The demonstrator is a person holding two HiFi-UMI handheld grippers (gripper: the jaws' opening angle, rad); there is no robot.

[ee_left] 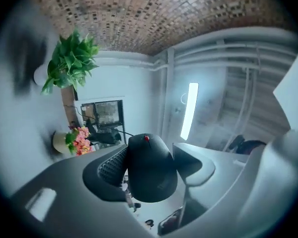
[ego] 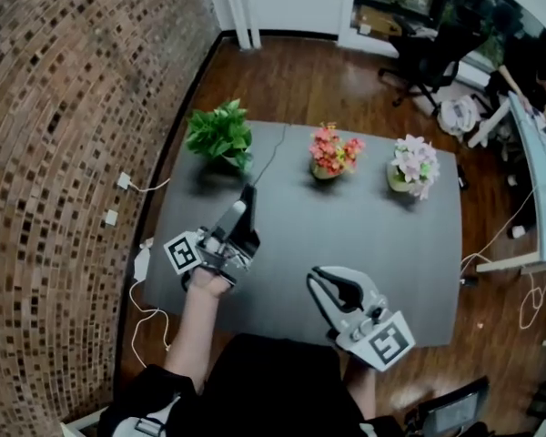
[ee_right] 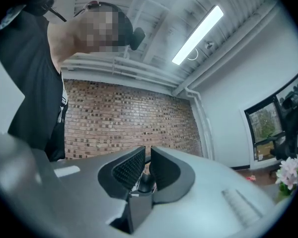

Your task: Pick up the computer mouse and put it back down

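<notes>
My left gripper (ee_left: 150, 163) has the black, rounded computer mouse with the small red scroll wheel (ee_left: 151, 170) clamped between its two jaws. The ribbed dark pad (ee_left: 111, 166) presses one flank and the smooth jaw bears on the other. The mouse sits right at the fingertips, its wheel end pointing away from the gripper's camera, and nothing lies under it. From the head view, that gripper (ego: 246, 209) hangs above the near left part of the flat grey table (ego: 391, 244). A thin dark cable (ego: 271, 153) trails from the mouse's far end across the tabletop.

Beyond the held mouse stand a green leafy potted plant (ego: 220, 133) and a pot of pink and red flowers (ego: 334, 151). A pot of pale pink and white flowers (ego: 414, 164) sits further to the gripper's right.

My right gripper (ee_right: 147, 165) is empty, its jaws drawn almost together. It hovers off to the right of the left one, well apart from the mouse.
</notes>
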